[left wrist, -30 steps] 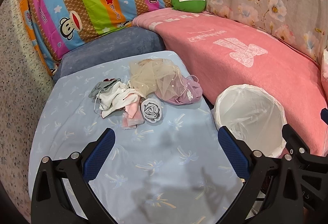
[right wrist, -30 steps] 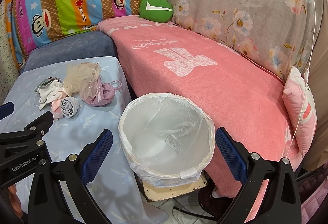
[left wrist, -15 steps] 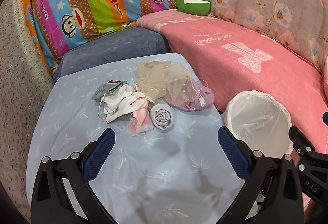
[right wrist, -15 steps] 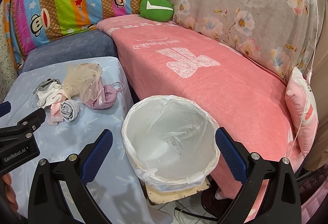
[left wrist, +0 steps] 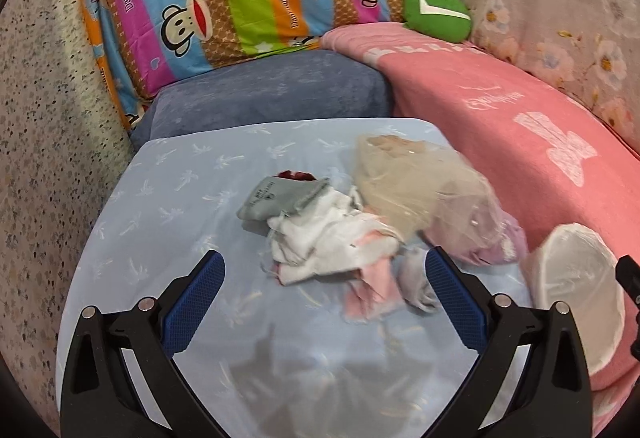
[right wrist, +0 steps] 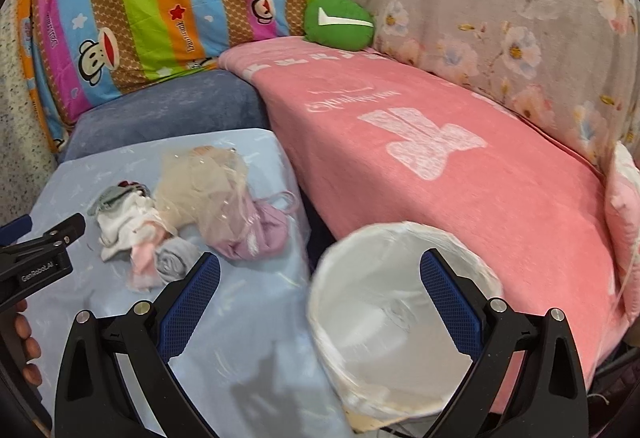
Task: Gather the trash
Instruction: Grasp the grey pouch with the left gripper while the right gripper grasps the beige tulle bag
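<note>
A soft heap of crumpled cloth scraps [left wrist: 336, 238], in white, pink, grey and sheer beige netting, lies near the right edge of a desk [left wrist: 168, 197] covered in pale blue palm-print fabric. Just off that edge stands a round bin [right wrist: 400, 318] lined with thin white plastic. The left claw [left wrist: 324, 302] hangs wide open, empty, above the heap. The right claw [right wrist: 320, 302] gapes, empty, over the bin's rim.
</note>
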